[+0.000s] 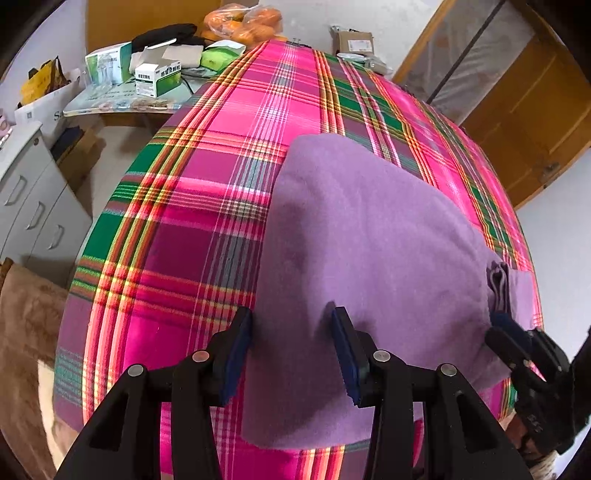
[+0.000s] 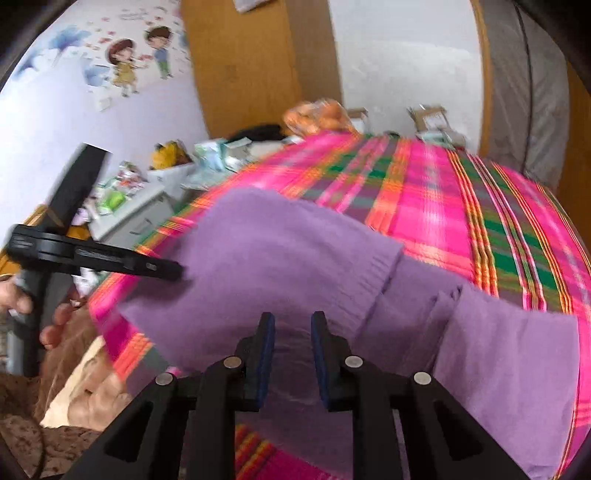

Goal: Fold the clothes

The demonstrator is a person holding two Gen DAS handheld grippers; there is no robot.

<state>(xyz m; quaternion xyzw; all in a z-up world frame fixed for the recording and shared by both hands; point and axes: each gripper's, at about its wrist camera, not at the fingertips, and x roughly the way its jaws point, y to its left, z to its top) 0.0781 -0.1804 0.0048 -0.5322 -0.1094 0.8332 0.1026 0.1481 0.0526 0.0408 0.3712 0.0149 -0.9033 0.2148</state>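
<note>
A purple knit sweater [image 1: 362, 236] lies folded on the pink plaid cloth [image 1: 207, 177] that covers the table. My left gripper [image 1: 291, 332] is open, its jaws wide apart over the sweater's near left edge. My right gripper [image 2: 291, 332] hovers over the sweater's near edge [image 2: 280, 254] with a narrow gap between its pads and purple knit showing in the gap; it also shows at the right in the left wrist view [image 1: 509, 332], touching a bunched fold. The left gripper shows in the right wrist view [image 2: 110, 258] at the sweater's left edge.
Medicine boxes [image 1: 155, 77], a bag of oranges [image 1: 243, 22] and black clothing [image 1: 166, 35] sit on a side table beyond the cloth. Grey drawers [image 1: 33, 206] stand at left. A brown blanket [image 1: 26, 332] lies at lower left. A wooden door [image 1: 524, 110] is at right.
</note>
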